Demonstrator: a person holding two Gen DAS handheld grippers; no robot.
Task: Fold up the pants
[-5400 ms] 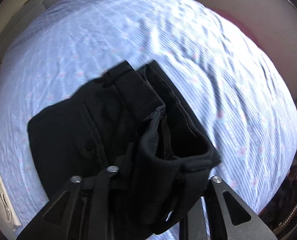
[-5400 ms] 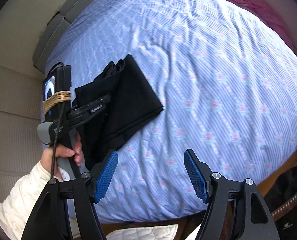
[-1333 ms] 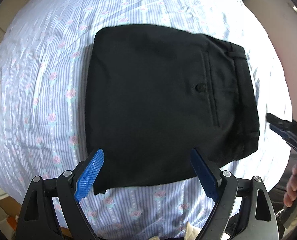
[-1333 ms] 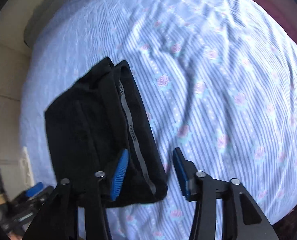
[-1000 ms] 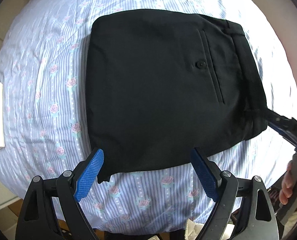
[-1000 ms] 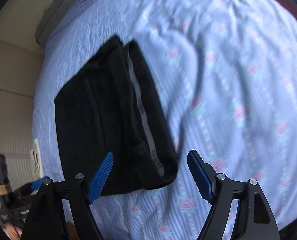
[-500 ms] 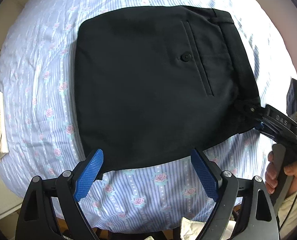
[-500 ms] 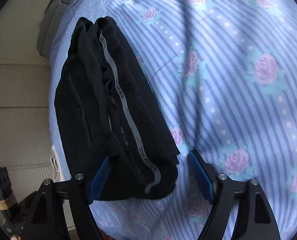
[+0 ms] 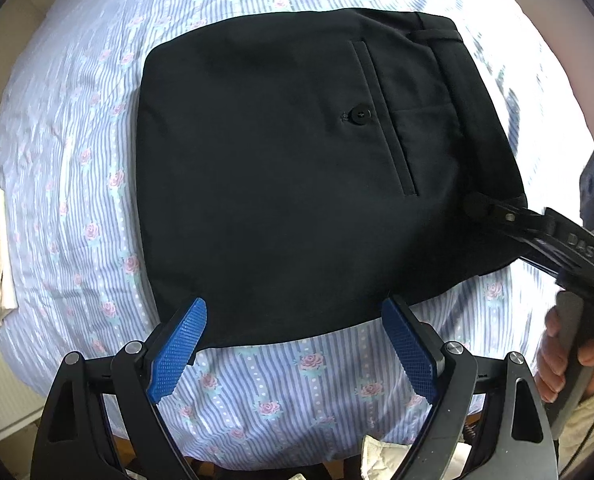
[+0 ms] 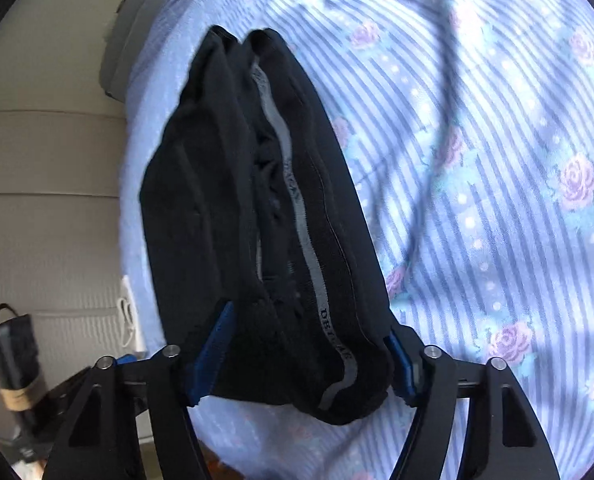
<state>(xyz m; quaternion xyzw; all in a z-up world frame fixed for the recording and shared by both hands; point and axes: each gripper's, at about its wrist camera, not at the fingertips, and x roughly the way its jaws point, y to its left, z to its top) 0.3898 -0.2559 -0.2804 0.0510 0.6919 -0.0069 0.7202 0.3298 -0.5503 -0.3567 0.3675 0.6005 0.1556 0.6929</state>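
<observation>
Gripping the pants' [image 9: 297,160] waistband, right gripper [image 10: 305,356]; left gripper [image 9: 297,344] gapes.

Left hand-held gripper [image 9: 295,344] spread wide; right hand-held gripper [image 10: 309,354] partly closed.

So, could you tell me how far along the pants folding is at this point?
Mostly done: the black dress pants lie as a compact folded rectangle on the blue striped floral bedsheet. In hand: the right hand-held gripper closes around the waistband corner; the left hand-held gripper is open, empty. Left: perhaps one more fold or tidying.
</observation>
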